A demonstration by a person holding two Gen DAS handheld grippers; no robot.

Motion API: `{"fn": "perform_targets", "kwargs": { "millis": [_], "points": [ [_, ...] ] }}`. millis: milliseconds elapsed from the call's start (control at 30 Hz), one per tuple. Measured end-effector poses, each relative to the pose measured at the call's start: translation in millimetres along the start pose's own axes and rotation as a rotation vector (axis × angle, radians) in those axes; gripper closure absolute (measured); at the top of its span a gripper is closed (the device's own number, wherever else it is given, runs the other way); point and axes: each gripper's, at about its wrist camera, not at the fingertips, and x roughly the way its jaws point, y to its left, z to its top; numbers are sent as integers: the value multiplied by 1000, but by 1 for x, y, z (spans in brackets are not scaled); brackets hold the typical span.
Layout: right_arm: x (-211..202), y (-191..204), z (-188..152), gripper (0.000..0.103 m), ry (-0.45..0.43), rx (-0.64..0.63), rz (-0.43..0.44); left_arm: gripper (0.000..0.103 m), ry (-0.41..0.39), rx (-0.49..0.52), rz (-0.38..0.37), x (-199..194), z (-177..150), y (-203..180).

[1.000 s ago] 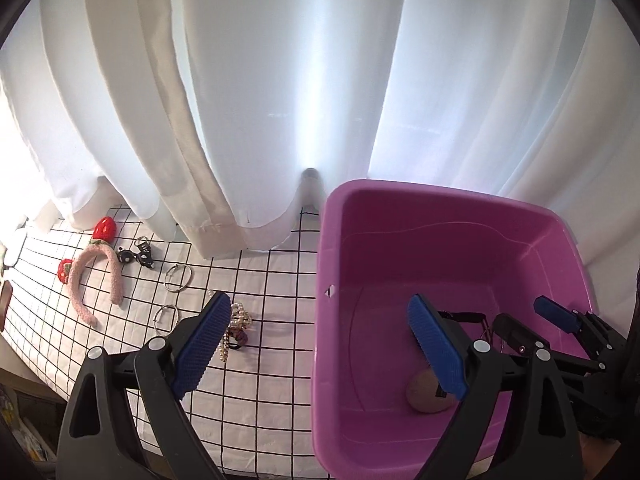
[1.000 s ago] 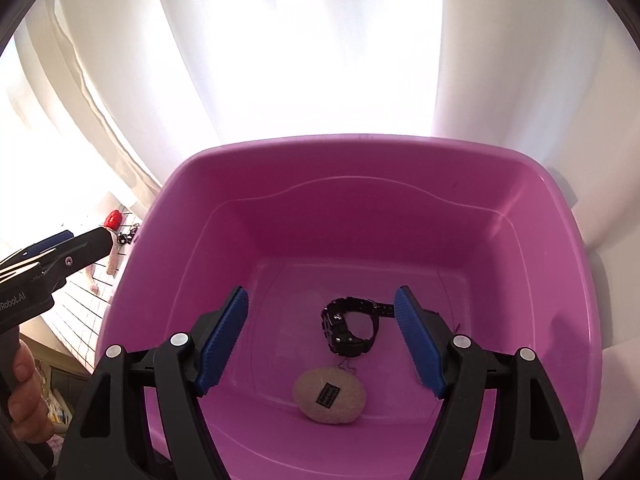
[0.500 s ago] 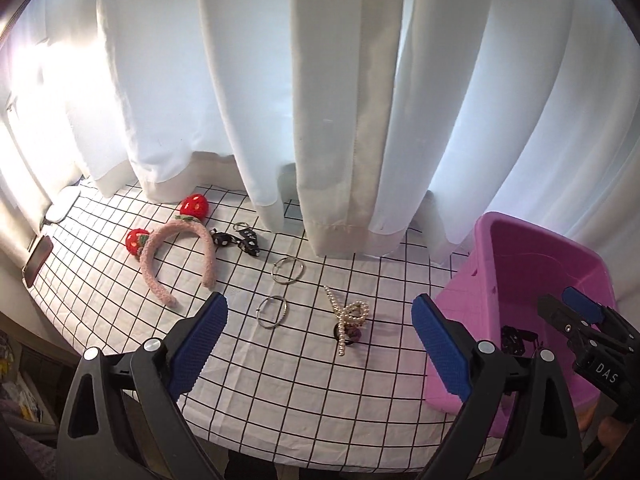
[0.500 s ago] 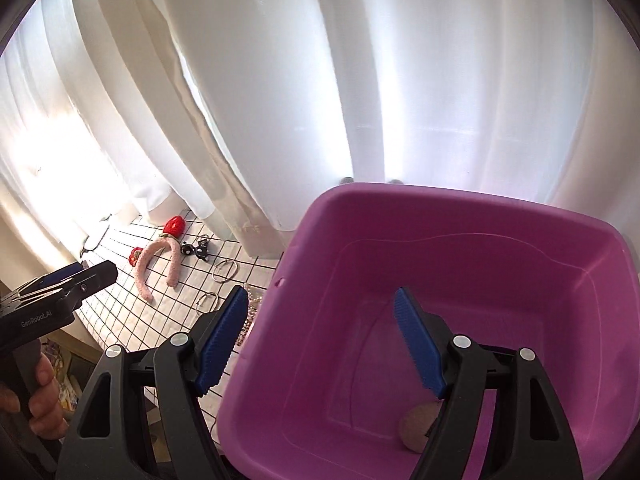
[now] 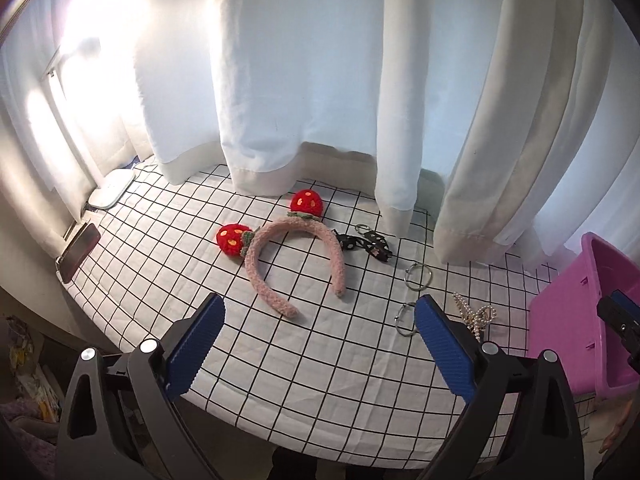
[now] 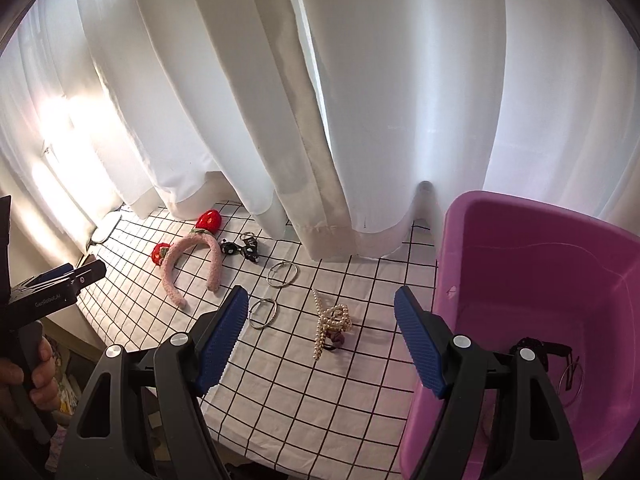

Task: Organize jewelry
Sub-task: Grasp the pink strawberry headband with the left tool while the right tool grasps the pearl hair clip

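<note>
— Progress on the sorting?

— Partly done, at a guess. Inside the pink tub [image 6: 540,248]: a dark watch [image 6: 534,346] and what looks like a thin wire hoop [image 6: 572,380] beside it. Rest of the tub floor hidden behind the right gripper [image 6: 320,294].

— And outside?

— Most of the lot, spread over the checked tablecloth [image 5: 320,380]. Fuzzy pink headband [image 5: 296,264] with two red strawberries, far from the tub. Just beside it, toward the tub, a pair of black bow clips [image 5: 368,244]. Then two metal rings [image 5: 418,276], lying apart from one another. Nearest the tub, a pearl claw clip [image 6: 334,322] resting on a dark hair tie.

— Jaws?

— Both sets released and spread wide. Nothing between the blue pads on either side. Left gripper [image 5: 318,304] hanging above the cloth with the headband's open ends ahead of it. Right one angled down over the pearl clip, with the tub wall just past its right finger.

— So, left to do?

— By the look of it, five or so pieces to carry over. Pearl clip probably the easiest next for the right, headband for the left. Thin flat rings likely the fiddliest to pinch off the cloth.

— Anything blocking the tub?

— Nothing seen. Mouth open, plenty of room.
</note>
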Motion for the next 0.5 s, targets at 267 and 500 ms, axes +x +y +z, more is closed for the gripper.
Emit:
{"fn": "perform_targets", "kwargs": {
  "millis": [267, 500],
  "points": [
    [25, 39, -20, 31, 30, 43, -60, 9, 49, 6, -17, 33, -4, 56],
    [46, 63, -44, 31, 33, 89, -144, 9, 55, 53, -44, 60, -11, 81]
  ]
}}
